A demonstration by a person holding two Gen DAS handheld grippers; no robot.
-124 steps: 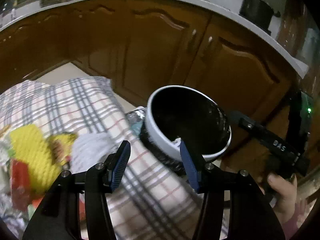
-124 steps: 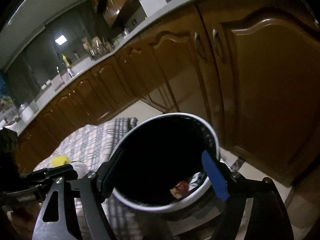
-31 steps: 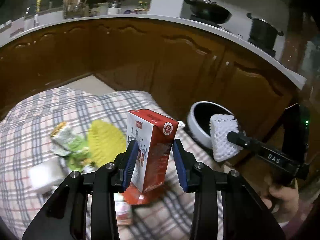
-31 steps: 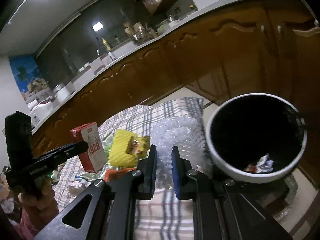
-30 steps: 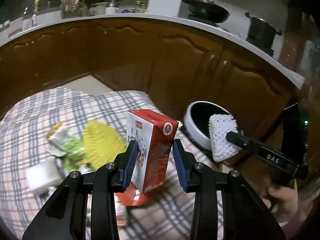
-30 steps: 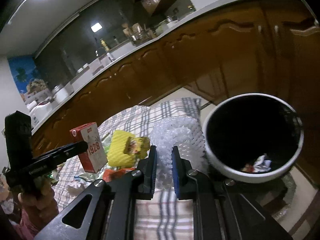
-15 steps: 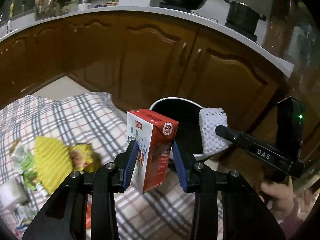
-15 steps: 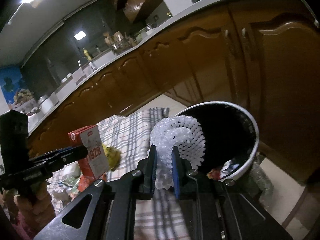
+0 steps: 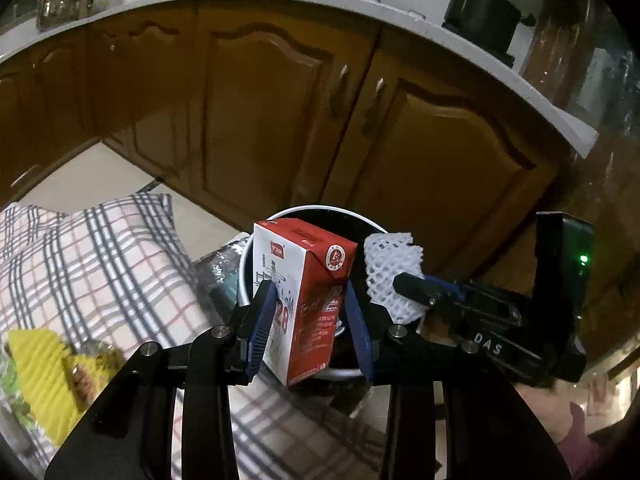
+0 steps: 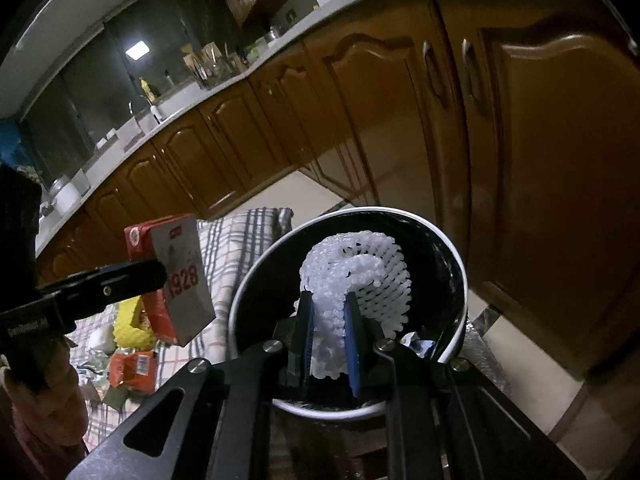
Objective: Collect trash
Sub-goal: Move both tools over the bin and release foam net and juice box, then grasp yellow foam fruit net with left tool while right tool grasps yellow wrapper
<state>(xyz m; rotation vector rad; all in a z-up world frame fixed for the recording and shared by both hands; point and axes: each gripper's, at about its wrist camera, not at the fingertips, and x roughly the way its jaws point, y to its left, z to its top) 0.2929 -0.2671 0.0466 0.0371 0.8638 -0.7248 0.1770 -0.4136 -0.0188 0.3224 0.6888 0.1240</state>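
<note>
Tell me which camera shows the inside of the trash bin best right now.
The right wrist view: it looks down into the trash bin, past the foam net in the right gripper. In the left wrist view, the milk carton hides most of the opening.

The bin [image 10: 452, 264] stands on the floor just before the cabinet doors [image 9: 264, 92], with the checked cloth [image 9: 100, 264] spread to its left. In the right gripper [image 10: 328, 320] the foam net [image 10: 360, 276] hangs over the bin's mouth. In the left gripper [image 9: 310, 316] the carton [image 9: 308, 288] is upright at the bin's near-left rim, with wrappers [image 10: 132, 364] on the cloth behind.
</note>
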